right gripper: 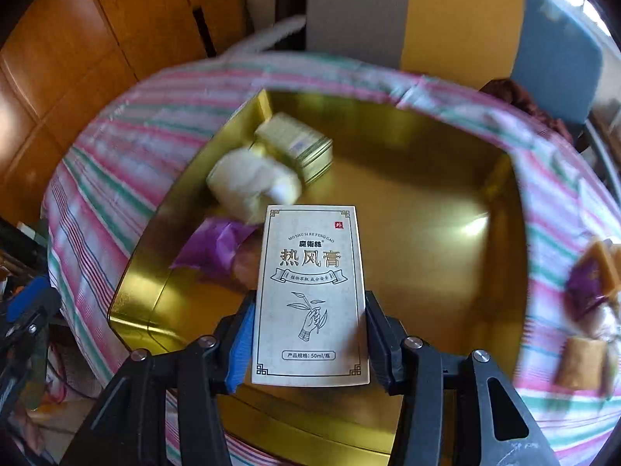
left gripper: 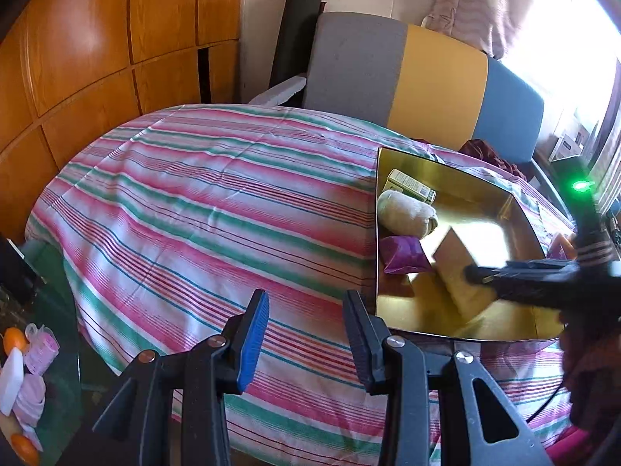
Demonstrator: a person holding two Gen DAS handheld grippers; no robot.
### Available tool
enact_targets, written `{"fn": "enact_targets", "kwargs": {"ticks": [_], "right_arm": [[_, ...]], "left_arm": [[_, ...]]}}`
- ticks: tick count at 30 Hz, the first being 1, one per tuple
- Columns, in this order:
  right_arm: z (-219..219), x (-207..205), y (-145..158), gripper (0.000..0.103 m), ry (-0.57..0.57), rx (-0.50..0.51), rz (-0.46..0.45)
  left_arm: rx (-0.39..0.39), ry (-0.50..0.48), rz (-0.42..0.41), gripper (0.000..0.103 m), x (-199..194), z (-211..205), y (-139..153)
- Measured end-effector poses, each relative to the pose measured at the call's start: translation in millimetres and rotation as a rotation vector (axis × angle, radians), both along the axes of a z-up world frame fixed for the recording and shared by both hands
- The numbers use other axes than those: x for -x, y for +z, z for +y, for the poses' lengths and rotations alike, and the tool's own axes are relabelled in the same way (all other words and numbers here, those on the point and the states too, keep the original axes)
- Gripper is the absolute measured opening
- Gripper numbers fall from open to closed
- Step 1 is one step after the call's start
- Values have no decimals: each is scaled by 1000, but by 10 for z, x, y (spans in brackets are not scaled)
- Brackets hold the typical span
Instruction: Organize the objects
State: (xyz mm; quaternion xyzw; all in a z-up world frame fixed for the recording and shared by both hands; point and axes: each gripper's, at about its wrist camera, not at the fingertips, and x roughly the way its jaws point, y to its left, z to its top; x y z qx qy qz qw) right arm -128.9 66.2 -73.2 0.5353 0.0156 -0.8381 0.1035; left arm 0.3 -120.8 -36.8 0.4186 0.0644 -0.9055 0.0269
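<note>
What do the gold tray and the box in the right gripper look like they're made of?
Gold tray: probably thin metal with a polished finish, since it mirrors its contents and shows bright glare. Box clamped in the right gripper: likely matte printed cardboard, with flat faces, crisp edges and no shine.

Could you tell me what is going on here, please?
A person is tidying small items into a gold tin tray on a striped cloth. The right tongs grip a pale printed carton above the tray, which already holds a rolled towel, a purple packet and a small box. The left tongs hold nothing.
</note>
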Motion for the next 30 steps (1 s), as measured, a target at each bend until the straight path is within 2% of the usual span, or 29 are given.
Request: {"fn": "enact_targets", "kwargs": {"ticks": [3, 7, 11, 18, 23, 30], "right_arm": [[-244, 3, -85, 51, 22, -1, -8], [-373, 5, -117, 57, 18, 67, -33], [-282, -30, -156, 71, 31, 291, -129], [-231, -160, -94, 83, 104, 512, -155], [-227, -210, -139, 83, 108, 504, -146], [-200, -307, 69, 86, 130, 400, -14]], "left_arm": [[-10, 3, -8, 39, 2, -36, -42], [-21, 8, -15, 39, -4, -69, -82], [-29, 9, -15, 39, -13, -75, -86], [-24, 10, -3, 39, -29, -70, -39], [-2, -1, 25, 39, -83, -36, 62], [13, -9, 37, 39, -114, 31, 103]]}}
